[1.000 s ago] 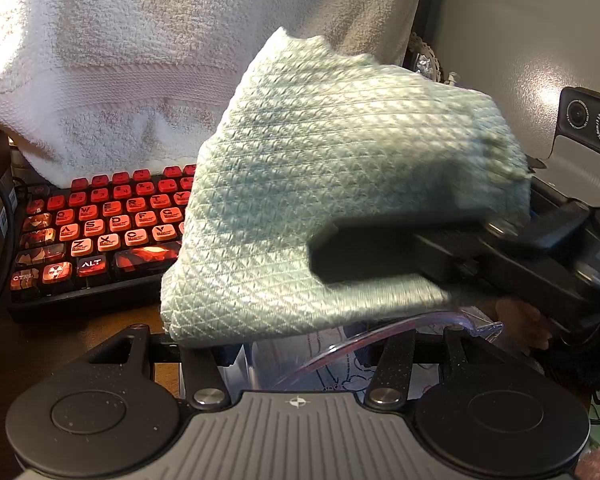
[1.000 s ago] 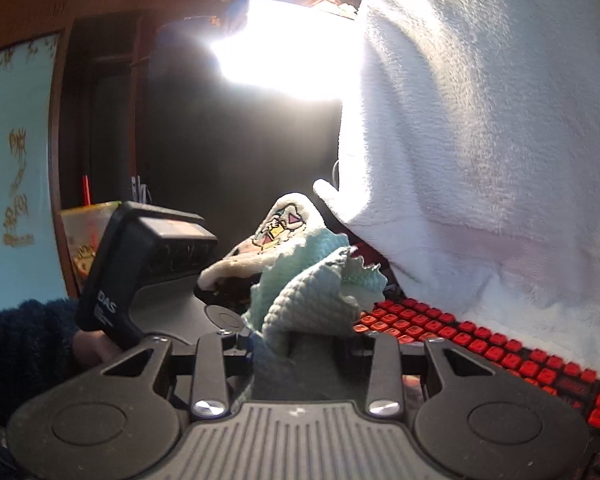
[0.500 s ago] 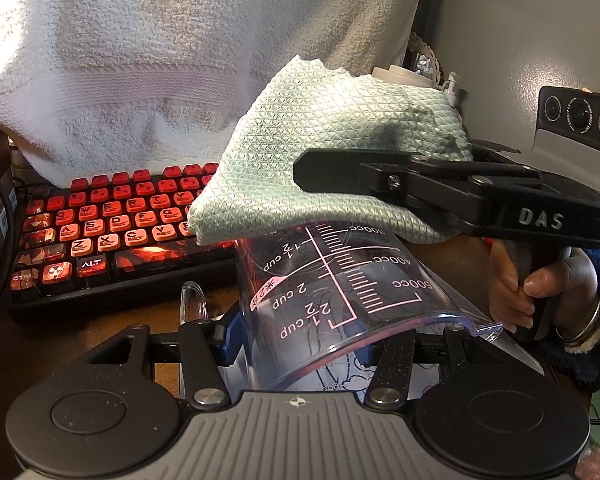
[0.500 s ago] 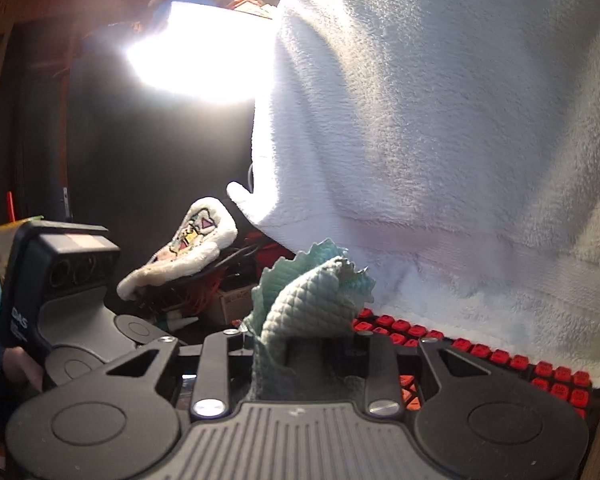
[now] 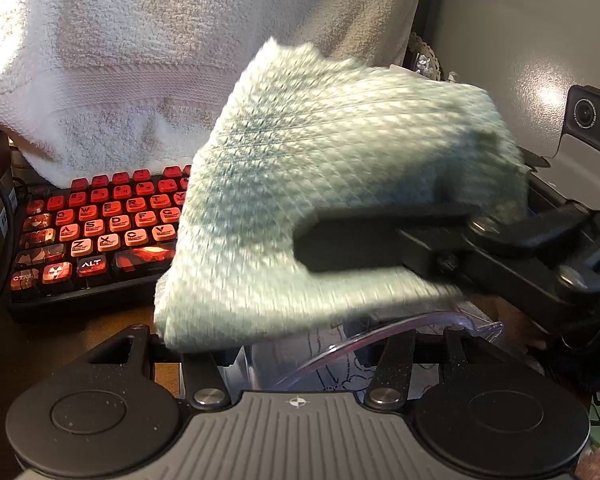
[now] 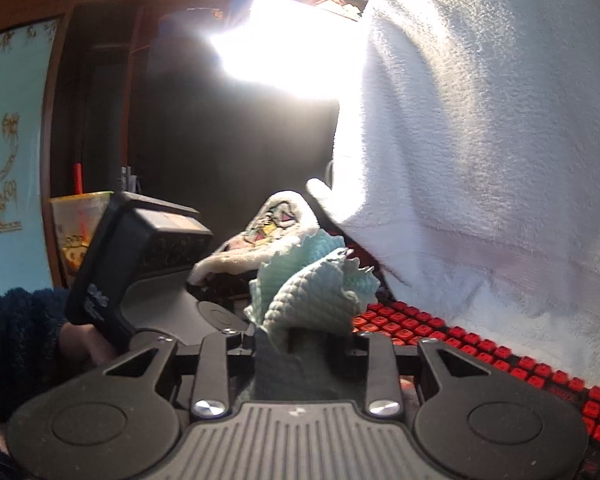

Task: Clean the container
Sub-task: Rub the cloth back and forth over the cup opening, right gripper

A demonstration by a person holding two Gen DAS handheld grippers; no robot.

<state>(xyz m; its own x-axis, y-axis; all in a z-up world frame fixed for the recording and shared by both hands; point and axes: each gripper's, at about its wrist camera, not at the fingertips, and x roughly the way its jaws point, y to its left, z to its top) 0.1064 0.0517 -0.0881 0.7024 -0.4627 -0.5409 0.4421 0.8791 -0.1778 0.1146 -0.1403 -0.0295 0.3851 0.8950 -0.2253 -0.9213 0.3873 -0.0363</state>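
The right gripper (image 6: 296, 344) clamps a pale green waffle-weave cloth (image 5: 340, 184), rubbing it over a clear measuring cup (image 5: 384, 344) held in the left gripper (image 5: 300, 356), jaws part-closed on its wall. Beyond lie a red keyboard (image 5: 100, 228) and white towel (image 5: 160, 60). Wiping is under way; next, the uncovered areas likely need passes.

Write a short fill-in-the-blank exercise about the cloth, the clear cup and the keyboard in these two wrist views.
1. The right gripper is shut on a pale green waffle-weave ____.
2. The black keyboard has glowing ____ keys.
3. The left gripper holds a clear plastic measuring cup, mostly hidden under the ____.
4. Behind the keyboard hangs a fluffy white ____.

Missing words: cloth; red; cloth; towel
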